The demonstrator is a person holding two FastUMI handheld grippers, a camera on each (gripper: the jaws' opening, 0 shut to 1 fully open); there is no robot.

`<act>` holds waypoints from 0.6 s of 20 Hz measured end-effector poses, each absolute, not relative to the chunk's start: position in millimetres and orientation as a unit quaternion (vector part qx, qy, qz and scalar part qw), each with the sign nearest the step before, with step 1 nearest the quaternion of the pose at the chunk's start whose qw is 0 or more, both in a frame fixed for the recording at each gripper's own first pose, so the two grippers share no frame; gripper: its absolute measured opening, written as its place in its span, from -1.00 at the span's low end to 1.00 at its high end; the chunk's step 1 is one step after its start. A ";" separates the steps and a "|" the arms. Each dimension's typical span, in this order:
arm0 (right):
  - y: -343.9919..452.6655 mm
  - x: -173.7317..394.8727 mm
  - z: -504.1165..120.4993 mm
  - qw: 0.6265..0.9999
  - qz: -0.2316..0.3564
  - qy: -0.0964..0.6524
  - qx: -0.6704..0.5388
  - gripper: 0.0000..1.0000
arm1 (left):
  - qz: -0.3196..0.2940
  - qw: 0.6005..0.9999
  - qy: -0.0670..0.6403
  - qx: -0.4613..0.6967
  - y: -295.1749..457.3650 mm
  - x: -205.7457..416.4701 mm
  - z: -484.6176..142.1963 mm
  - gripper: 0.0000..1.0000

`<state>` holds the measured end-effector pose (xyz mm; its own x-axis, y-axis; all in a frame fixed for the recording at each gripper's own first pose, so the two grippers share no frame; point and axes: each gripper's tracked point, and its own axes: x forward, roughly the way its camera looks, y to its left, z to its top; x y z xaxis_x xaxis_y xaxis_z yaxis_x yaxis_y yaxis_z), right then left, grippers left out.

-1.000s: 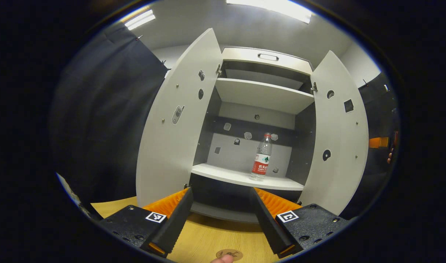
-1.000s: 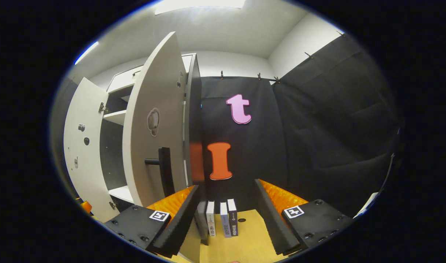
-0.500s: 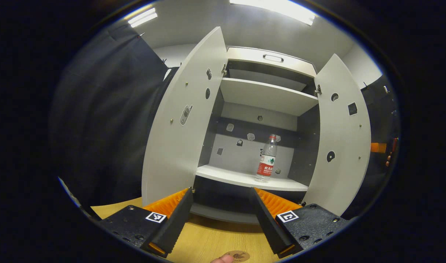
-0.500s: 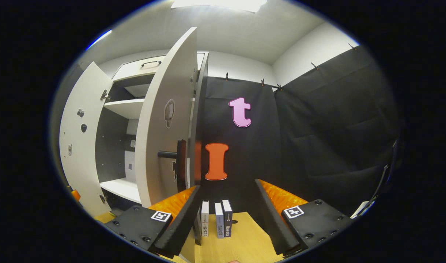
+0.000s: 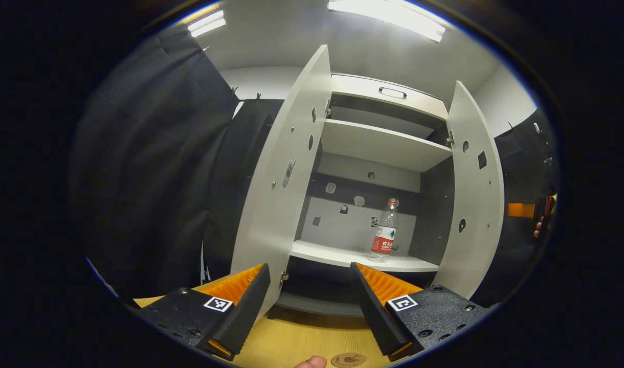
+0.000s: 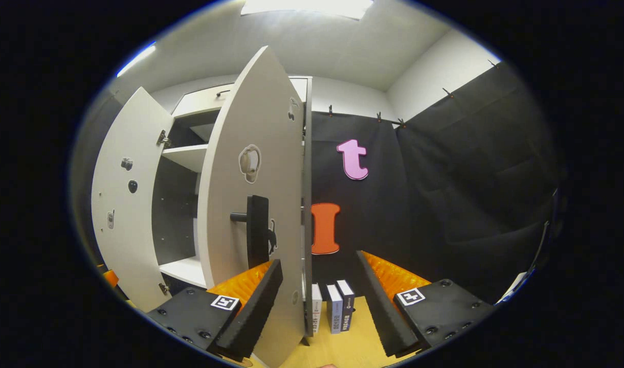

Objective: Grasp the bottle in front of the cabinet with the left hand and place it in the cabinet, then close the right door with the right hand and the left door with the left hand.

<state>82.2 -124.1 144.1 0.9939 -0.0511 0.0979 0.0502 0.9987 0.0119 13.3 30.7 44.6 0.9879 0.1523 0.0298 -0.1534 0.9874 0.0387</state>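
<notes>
Right door (image 6: 261,168) swings in a bit; bottle (image 5: 385,232) already shelved, both grippers (image 5: 308,312) (image 6: 319,306) gape empty, doors probably both left to shut.

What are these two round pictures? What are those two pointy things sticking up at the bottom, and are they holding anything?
Each picture comes from a camera riding on a hand-held grabber; a person carries one in each hand. The pointy things are each grabber's two fingers. The left gripper looks into a cabinet standing on a wooden table. A water bottle stands on its shelf, and both doors are open. The right gripper sits by the right door, near its dark handle, with some books behind. Both grabbers are open and hold nothing.
</notes>
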 end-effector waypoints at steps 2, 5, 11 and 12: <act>-103.0 86.4 144.2 0.999 -0.015 -0.050 0.006 0.91 | 0.081 0.996 -0.018 0.026 41.2 8.2 49.5 0.89; -78.5 94.1 134.5 0.999 0.001 -0.048 0.018 0.92 | 0.090 0.995 -0.025 0.033 56.0 6.9 55.1 0.89; -50.6 96.0 129.2 0.999 0.028 -0.038 0.016 0.92 | 0.153 0.986 -0.059 0.014 103.4 -4.8 75.0 0.94; -52.8 93.5 128.7 0.999 0.026 -0.039 0.011 0.92 | 0.167 0.984 -0.066 0.009 113.9 -6.1 82.6 0.89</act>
